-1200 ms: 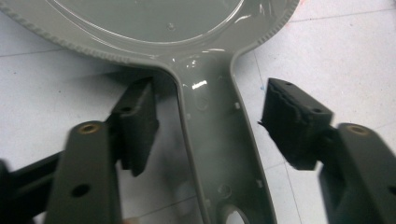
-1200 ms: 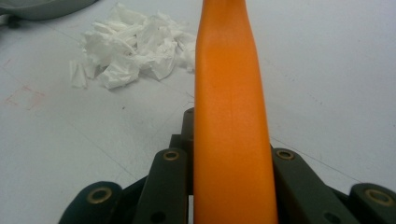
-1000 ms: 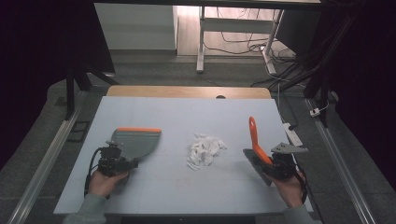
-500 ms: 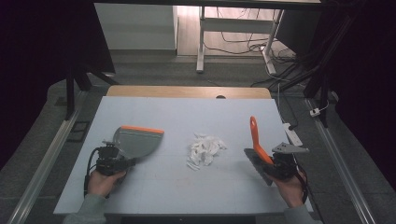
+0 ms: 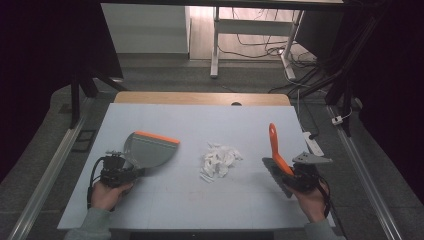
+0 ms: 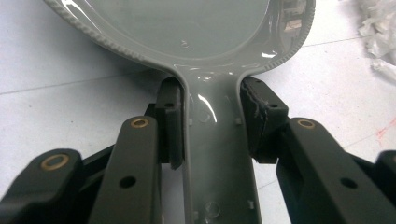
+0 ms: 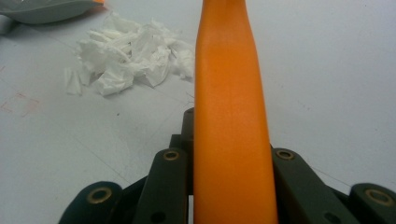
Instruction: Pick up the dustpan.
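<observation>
No brand, label or writing can be read on any of the things.

Nearest, in the left gripper view, the grey handle of the dustpan (image 6: pixel 217 154) is clamped between the pads of the left gripper (image 6: pixel 212 123), one pad pressed against each edge of the handle; the jaws have just been closing on it. The pan's bowl is seen directly ahead of this gripper, and in the high view the dustpan (image 5: pixel 149 150) lies flat on the tabletop (image 5: pixel 200 200), its orange lip turned away from the left gripper (image 5: pixel 131 171).

In the right gripper view, the orange handle of the brush (image 7: pixel 231 126) is held fast between the closed jaws of the right gripper (image 7: pixel 229 161) and runs straight ahead of it. In the high view the brush (image 5: pixel 276 155) is held by the right gripper (image 5: pixel 290 176), with its dark head down at the tabletop just beside the gripper and its handle slanting up and away.

A heap of torn white paper scraps (image 5: pixel 219 160) lies between the two grippers, well apart from both, with bare tabletop in between. Nothing stands in the way. The scraps (image 7: pixel 128 58) are seen ahead and to the left of the right gripper, and a few scraps (image 6: pixel 380 32) at the far right of the left one.

Compared with a second ago, dustpan, brush and scraps are unmoved.

Beyond the tabletop, a wooden edge (image 5: pixel 200 98) and floor cables (image 5: pixel 260 50) are seen.
</observation>
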`<state>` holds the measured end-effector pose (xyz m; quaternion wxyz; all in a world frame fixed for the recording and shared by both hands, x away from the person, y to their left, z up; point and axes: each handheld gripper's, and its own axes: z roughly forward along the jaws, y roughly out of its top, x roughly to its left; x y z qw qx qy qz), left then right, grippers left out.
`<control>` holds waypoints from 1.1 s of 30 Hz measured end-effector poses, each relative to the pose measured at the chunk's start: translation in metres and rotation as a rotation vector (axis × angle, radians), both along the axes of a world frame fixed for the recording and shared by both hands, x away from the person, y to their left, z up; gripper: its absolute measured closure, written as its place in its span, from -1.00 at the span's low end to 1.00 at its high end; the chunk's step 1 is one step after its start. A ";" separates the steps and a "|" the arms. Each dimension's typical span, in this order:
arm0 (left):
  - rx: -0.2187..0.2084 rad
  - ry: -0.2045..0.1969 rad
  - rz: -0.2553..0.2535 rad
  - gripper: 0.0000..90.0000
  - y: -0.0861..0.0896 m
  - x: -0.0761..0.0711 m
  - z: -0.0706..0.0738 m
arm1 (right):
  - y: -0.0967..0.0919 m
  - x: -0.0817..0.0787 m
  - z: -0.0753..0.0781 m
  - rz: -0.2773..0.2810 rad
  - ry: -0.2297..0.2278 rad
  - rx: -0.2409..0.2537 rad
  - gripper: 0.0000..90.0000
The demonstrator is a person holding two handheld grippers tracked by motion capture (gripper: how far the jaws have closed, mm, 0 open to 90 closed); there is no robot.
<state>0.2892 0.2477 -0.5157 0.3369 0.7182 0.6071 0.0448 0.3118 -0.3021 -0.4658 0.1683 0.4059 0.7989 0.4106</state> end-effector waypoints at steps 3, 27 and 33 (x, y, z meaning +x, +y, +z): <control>-0.002 -0.025 -0.015 0.38 0.003 -0.002 0.002 | 0.000 0.000 0.000 -0.002 0.001 -0.002 0.70; -0.038 -0.189 -0.322 0.38 0.008 -0.002 0.020 | 0.009 0.007 0.003 -0.017 -0.011 -0.005 0.70; -0.047 -0.211 -0.376 0.37 0.003 -0.008 0.027 | 0.009 0.007 0.003 -0.013 -0.013 -0.002 0.70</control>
